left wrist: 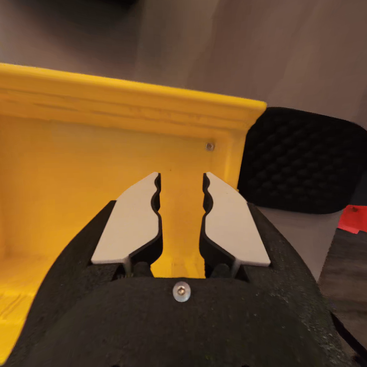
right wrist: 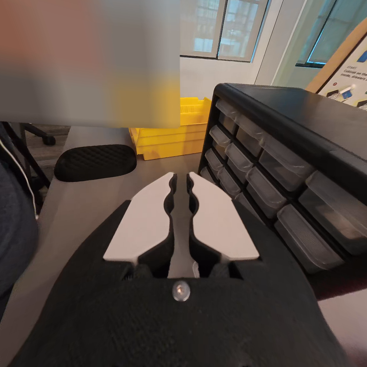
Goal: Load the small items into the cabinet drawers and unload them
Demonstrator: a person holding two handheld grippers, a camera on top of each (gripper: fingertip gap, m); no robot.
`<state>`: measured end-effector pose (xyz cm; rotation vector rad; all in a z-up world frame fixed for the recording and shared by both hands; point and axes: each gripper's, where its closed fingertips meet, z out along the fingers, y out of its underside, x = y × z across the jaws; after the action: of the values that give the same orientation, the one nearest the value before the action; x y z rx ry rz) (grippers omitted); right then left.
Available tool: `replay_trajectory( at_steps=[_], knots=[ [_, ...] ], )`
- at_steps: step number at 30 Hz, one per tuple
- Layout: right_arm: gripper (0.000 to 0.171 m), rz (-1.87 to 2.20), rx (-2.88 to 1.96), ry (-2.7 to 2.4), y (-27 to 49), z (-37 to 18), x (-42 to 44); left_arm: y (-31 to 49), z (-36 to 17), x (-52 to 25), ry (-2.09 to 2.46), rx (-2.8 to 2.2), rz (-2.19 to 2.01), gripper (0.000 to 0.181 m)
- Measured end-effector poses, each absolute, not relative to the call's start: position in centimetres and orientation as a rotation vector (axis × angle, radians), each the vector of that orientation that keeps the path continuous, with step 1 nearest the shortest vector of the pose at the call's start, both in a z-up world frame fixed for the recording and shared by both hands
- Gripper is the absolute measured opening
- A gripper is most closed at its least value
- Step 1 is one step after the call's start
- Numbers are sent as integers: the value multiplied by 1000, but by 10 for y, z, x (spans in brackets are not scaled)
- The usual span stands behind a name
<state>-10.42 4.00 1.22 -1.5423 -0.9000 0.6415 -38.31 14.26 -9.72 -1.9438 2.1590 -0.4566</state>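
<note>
My left gripper (left wrist: pixel 181 174) is open and empty. It points into a yellow plastic bin (left wrist: pixel 79 158), and the bin's bare floor shows between its white fingers. No small items show in the bin from here. My right gripper (right wrist: pixel 182 175) is only narrowly open, with a thin slit between the jaws and nothing in it. It hovers over the grey table (right wrist: pixel 79 208), just left of a black cabinet (right wrist: pixel 278 103) with several clear drawers (right wrist: pixel 266 190), all pushed in. The yellow bin (right wrist: pixel 168 143) stands behind the cabinet's left end.
A black quilted pad (left wrist: pixel 297 162) lies right of the bin; in the right wrist view it (right wrist: pixel 95 162) lies left of the bin. A red object (left wrist: pixel 353 220) sits at the far right. A poster board (right wrist: pixel 347 79) leans behind the cabinet. A person's dark clothing (right wrist: pixel 12 218) is at the left edge. There is about 30 centimeters between the tips of the two grippers.
</note>
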Motion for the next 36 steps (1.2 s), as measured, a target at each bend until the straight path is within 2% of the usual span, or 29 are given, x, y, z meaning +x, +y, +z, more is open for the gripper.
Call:
replay_trajectory(
  at_steps=[3,10,17,21,28,36],
  knots=[
    [12,653,-1589,-921,47,3,-107,153,-114,-385,2215,-1823,-343,57],
    [12,683,-1604,-907,52,-2,-101,148,-133,-373,2131,-1969,-424,78],
    [11,678,-1600,-908,47,-4,-95,169,-143,-361,2101,-1958,-233,122],
    [11,684,-1592,-894,45,-1,-90,178,-152,-363,2054,-2000,-143,142],
    [11,685,-1610,-891,45,-4,-85,176,-157,-359,1968,-2101,-162,146],
    [11,682,-1605,-900,44,-4,-85,202,-143,-365,1910,-2023,83,145]
  ],
)
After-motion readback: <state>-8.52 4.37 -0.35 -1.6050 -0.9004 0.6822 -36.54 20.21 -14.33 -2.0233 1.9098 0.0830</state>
